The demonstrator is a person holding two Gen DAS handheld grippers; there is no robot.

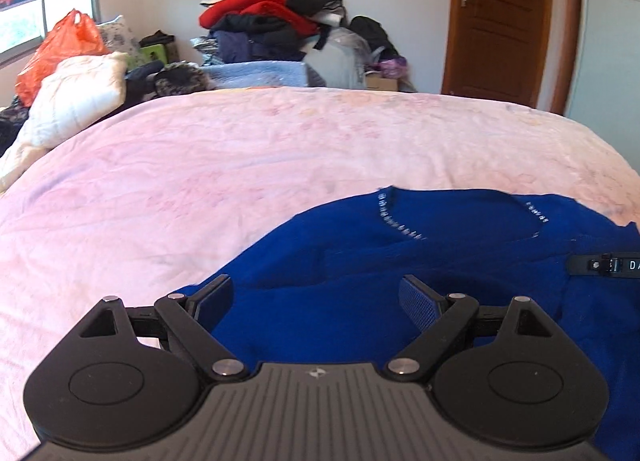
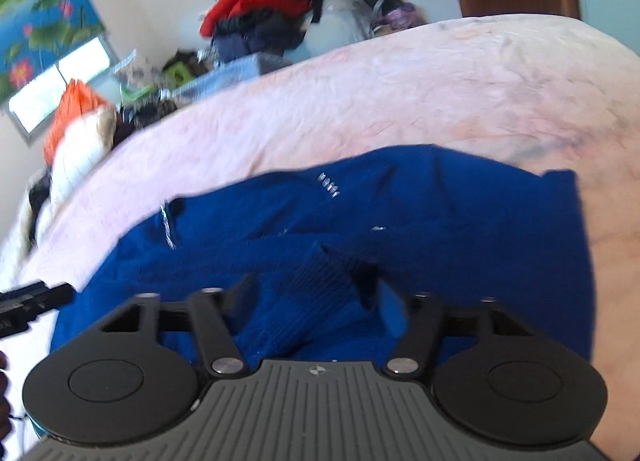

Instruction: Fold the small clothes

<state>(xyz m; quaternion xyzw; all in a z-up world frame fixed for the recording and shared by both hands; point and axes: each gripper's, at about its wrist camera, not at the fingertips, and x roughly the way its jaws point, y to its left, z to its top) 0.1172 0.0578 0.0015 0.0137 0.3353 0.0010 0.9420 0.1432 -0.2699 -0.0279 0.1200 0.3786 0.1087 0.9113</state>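
Note:
A blue knit sweater lies spread on the pink bed cover, its neckline trimmed with pale stitches. My left gripper hovers over the sweater's left edge with its jaws wide apart and nothing between them. In the right wrist view, the same sweater fills the middle. My right gripper has its jaws partly drawn in around a raised ribbed fold of it, and the fold fills the gap. The view is blurred. Each gripper shows in the other's view: the right gripper at the right edge and the left gripper at the left edge.
A tall pile of clothes stands beyond the bed's far edge. An orange bag and a white pillow sit at the far left. A brown door is at the back right. Pink cover stretches beyond the sweater.

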